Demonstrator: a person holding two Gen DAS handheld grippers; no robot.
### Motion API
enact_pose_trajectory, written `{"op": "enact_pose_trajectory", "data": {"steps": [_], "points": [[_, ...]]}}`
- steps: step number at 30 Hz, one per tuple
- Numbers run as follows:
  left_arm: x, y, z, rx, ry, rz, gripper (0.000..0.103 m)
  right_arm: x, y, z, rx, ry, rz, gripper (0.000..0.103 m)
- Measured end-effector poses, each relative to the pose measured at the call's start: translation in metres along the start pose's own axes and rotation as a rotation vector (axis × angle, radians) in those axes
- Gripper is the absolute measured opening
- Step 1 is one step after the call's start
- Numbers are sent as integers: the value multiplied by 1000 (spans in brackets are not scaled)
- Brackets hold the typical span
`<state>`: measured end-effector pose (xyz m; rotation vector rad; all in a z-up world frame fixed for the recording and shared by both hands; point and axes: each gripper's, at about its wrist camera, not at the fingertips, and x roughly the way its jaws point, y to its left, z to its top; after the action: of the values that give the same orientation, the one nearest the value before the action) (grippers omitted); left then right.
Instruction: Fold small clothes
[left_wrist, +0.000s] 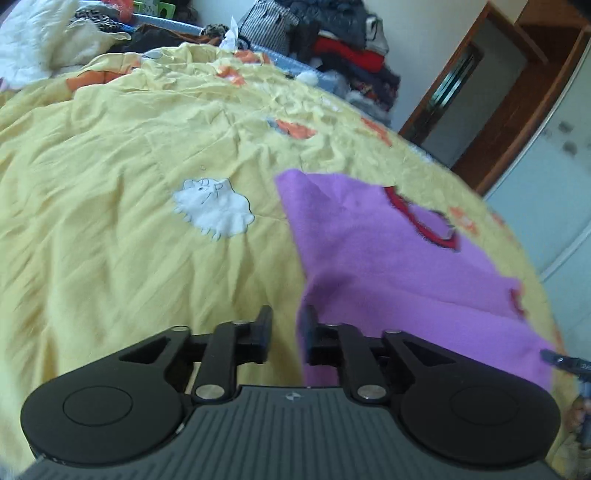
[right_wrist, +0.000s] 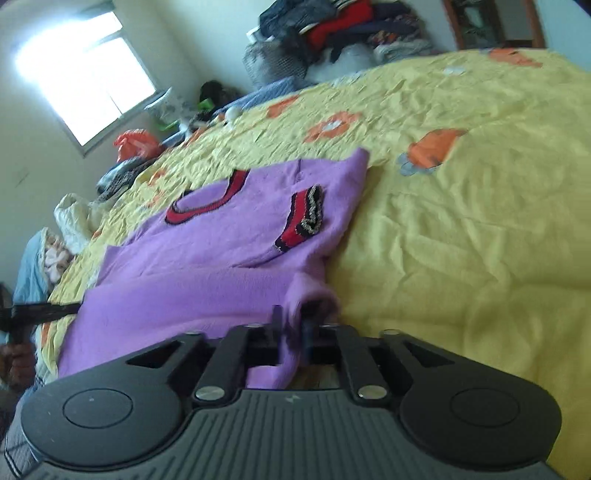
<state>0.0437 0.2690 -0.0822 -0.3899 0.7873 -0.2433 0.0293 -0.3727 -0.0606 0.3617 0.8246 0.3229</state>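
Note:
A purple sweater (left_wrist: 388, 266) with a red-and-black collar (left_wrist: 424, 221) lies on a yellow bed cover (left_wrist: 110, 221). My left gripper (left_wrist: 286, 328) is open at the sweater's left edge; yellow cover shows between its fingers, and the right finger (left_wrist: 308, 325) touches the purple edge. In the right wrist view the sweater (right_wrist: 207, 266) has a sleeve folded over its body, with the striped cuff (right_wrist: 306, 218) on top. My right gripper (right_wrist: 293, 323) is open at the near right corner, and a loose fold of purple cloth sits between its fingers.
Piles of clothes (left_wrist: 332, 44) are stacked beyond the bed's far end. White bedding (left_wrist: 40, 40) lies at the far left. A wooden door frame (left_wrist: 480, 110) and a pale wardrobe (left_wrist: 554, 177) stand to the right. A window (right_wrist: 81, 77) is bright in the right wrist view.

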Motion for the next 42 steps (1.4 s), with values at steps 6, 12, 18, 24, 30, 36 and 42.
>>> {"op": "enact_pose_trajectory", "data": {"steps": [6, 12, 18, 24, 30, 36, 42], "points": [[-40, -2, -64, 25, 105, -98, 39, -48, 11, -48, 59, -13, 100, 69], [-39, 4, -95, -43, 113, -159, 55, -40, 30, -101, 186, 11, 264, 68], [-24, 30, -131, -134, 127, -289, 57, -36, 57, -117, 186, 17, 341, 65], [-13, 31, -136, -150, 127, -305, 1, -27, 44, -127, 287, 1, 355, 5], [-51, 21, -121, -114, 96, -310, 1, -48, 57, -115, 231, -79, 366, 4], [-73, 3, -86, -164, 16, -393, 1, -90, 45, -80, 198, -197, 334, 4], [-72, -4, -78, -147, 68, -357, 1, -137, 24, -58, 146, -260, 231, 3]]}}
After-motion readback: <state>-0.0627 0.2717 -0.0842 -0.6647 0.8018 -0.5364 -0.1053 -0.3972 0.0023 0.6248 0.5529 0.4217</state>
